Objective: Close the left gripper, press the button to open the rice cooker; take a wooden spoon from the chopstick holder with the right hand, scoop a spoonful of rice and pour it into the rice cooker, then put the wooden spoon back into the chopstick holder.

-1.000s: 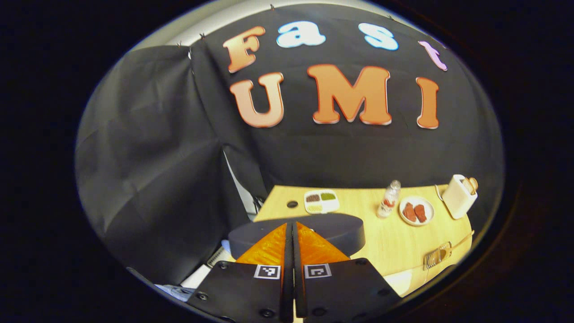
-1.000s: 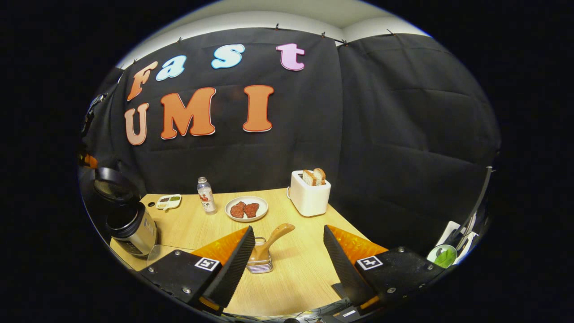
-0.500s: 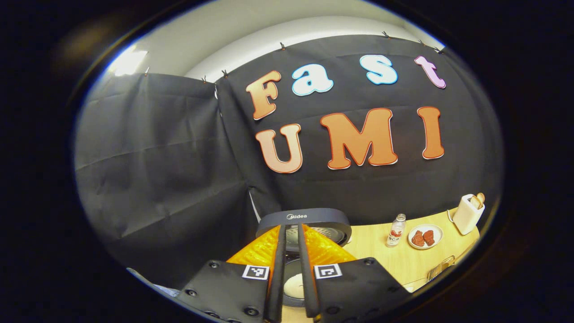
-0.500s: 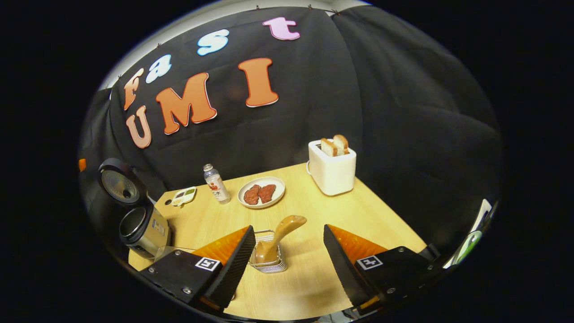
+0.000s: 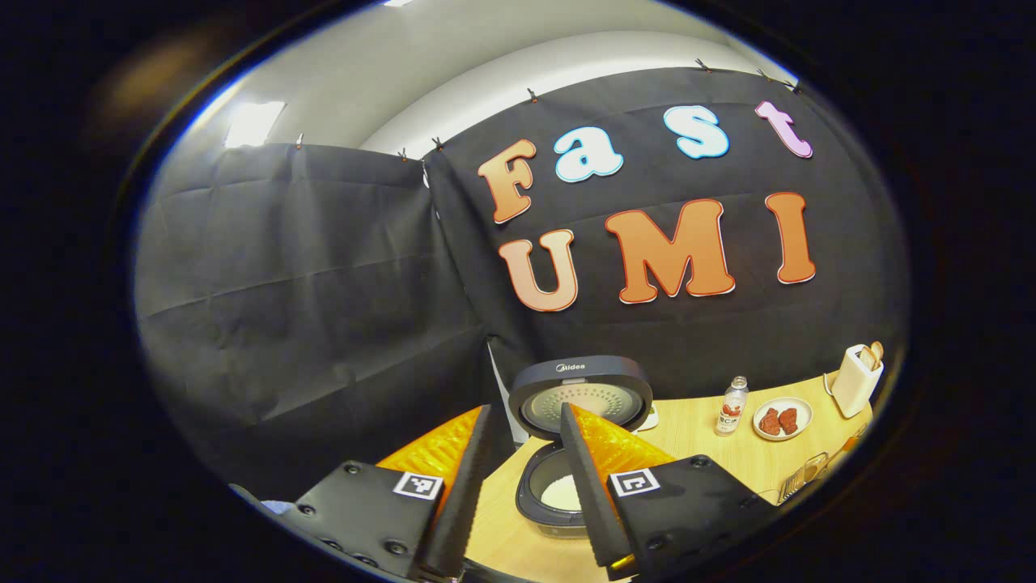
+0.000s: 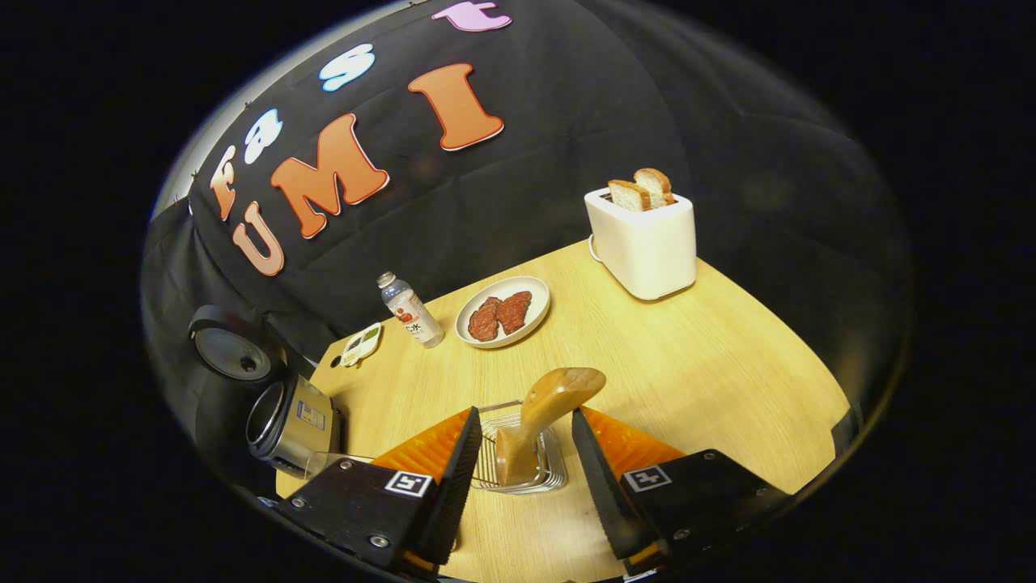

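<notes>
Since the earlier frame, left tongs (image 5: 524, 486) have parted from closed to open and drawn back from the rice cooker (image 5: 558, 478), whose lid (image 5: 581, 397) now stands raised; white rice shows in the pot. Right tongs (image 6: 518, 478) have come closer to the chopstick holder (image 6: 518, 453), jaws open on either side of the wooden spoon (image 6: 546, 413), not touching it. On the bench (image 6: 688, 372), left to right: bottle (image 6: 410, 310), plate (image 6: 503, 311), toaster (image 6: 643, 239).
</notes>
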Available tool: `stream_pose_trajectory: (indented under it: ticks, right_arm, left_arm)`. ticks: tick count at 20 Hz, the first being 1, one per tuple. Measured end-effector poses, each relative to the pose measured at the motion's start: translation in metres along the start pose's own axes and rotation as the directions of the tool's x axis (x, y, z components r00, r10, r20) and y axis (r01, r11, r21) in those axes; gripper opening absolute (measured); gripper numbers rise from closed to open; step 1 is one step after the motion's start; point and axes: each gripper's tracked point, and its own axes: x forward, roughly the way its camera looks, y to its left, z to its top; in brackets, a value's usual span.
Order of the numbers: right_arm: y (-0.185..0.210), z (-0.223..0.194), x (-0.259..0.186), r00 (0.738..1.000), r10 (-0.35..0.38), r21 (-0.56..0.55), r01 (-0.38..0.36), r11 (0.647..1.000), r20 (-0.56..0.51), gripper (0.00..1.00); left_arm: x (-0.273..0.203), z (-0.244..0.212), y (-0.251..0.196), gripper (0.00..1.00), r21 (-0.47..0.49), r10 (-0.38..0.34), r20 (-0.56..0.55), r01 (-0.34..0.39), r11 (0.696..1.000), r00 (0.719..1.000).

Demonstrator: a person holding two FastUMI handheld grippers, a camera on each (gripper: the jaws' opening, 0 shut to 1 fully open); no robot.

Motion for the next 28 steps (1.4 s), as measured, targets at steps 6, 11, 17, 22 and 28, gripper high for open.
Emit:
stream_pose_trajectory:
  ticks: [6,11,17,22,28]
  right_arm:
    - [-0.004,-0.003,0.036,0.999,-0.006,0.046,0.008,0.999,-0.036,0.39]
    - [0.000,-0.009,0.062,0.997,0.009,0.122,0.000,0.993,-0.074,0.35]
    - [-0.004,-0.005,0.070,0.995,-0.056,0.128,0.067,0.989,-0.085,0.18]
    - [0.001,0.001,0.046,0.994,-0.095,0.132,0.101,0.986,-0.051,0.11]
    - [0.022,0.044,0.001,0.990,-0.115,0.129,0.104,0.986,0.079,0.10]
  left_arm:
    - [-0.028,-0.007,0.017,0.72,-0.026,0.036,-0.018,-0.037,0.999,0.999]
    - [-0.035,-0.014,0.025,0.70,-0.026,0.057,-0.034,-0.058,0.998,0.998]
    - [-0.045,-0.022,0.055,0.70,-0.040,0.067,-0.014,-0.067,0.997,0.998]
    - [-0.018,-0.028,0.065,0.87,-0.073,0.033,-0.010,-0.033,0.997,0.999]
    - [0.020,-0.021,0.040,0.97,-0.069,-0.078,0.035,0.080,0.994,0.996]
